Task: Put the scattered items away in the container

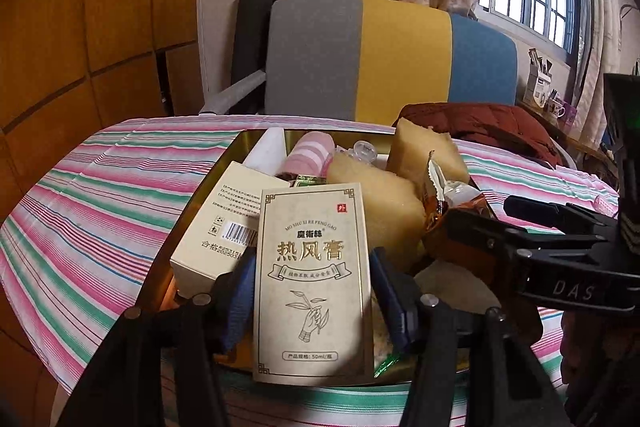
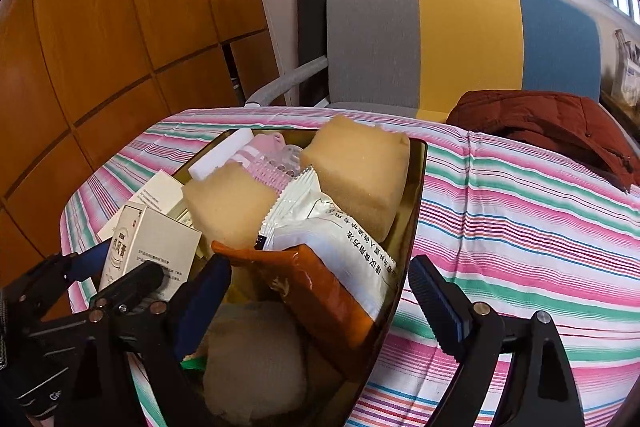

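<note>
A gold tin container sits on the striped tablecloth, piled with items. A cream box with Chinese print stands tilted at its near edge between the blue pads of my left gripper. A thin gap shows beside the right pad, so the jaws are open around it. The tin also holds a second cream box, two yellow sponges, a pink striped sock, a white packet and an orange packet. My right gripper is open, straddling the container's right wall, touching nothing.
A grey, yellow and blue chair stands behind the table, with a dark red jacket on the cloth at the far right. Wooden panelling fills the left. Striped cloth lies bare right of the tin. Small cups crowd the window ledge.
</note>
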